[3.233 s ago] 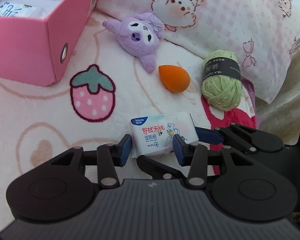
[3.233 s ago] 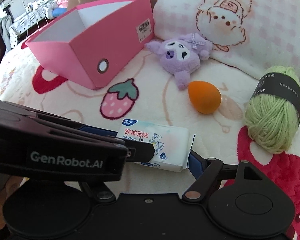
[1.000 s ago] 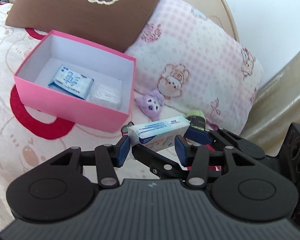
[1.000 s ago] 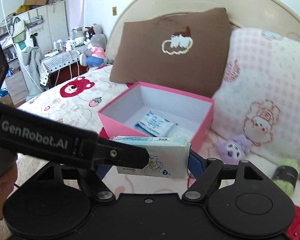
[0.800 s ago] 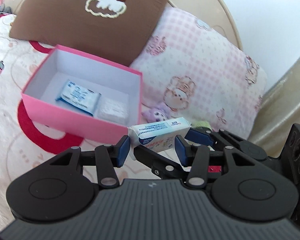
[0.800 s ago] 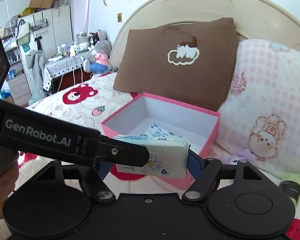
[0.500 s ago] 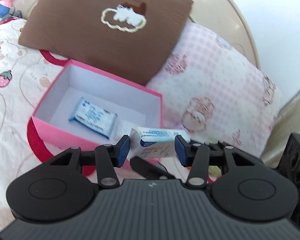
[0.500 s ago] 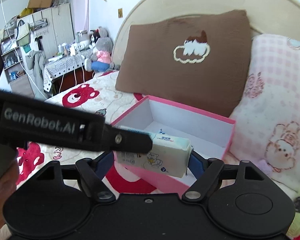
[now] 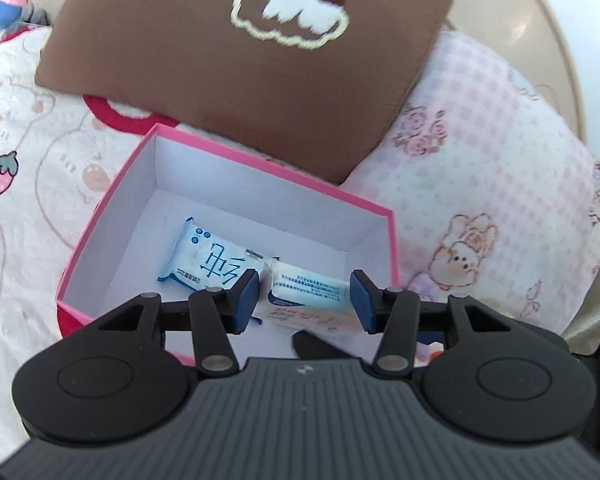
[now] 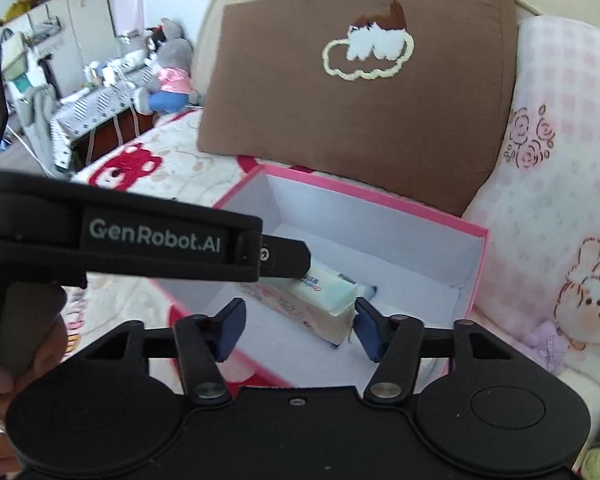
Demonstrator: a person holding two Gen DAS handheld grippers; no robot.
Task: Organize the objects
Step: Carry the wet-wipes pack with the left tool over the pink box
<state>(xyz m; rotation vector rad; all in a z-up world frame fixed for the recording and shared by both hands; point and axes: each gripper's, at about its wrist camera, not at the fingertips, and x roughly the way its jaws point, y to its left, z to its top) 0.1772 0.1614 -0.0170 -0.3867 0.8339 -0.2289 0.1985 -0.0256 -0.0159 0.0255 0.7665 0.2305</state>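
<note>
Two grippers hover over a pink box (image 9: 392, 240) on a patterned bedspread (image 9: 32, 184).

A brown cushion (image 9: 228, 76) and a pink checked pillow (image 9: 500, 168) lean on the headboard behind the box; shelves and a plush toy (image 10: 168, 76) show across the room. A wipes pack (image 9: 308, 296) lies tilted inside the box, beside a blue tissue packet (image 9: 216, 260). The left gripper (image 9: 304, 300) brackets the pack; whether its pads press on it cannot be told. The right gripper (image 10: 298, 330) has just been closing, with only its right pad at the pack's end and its left pad clear.
</note>
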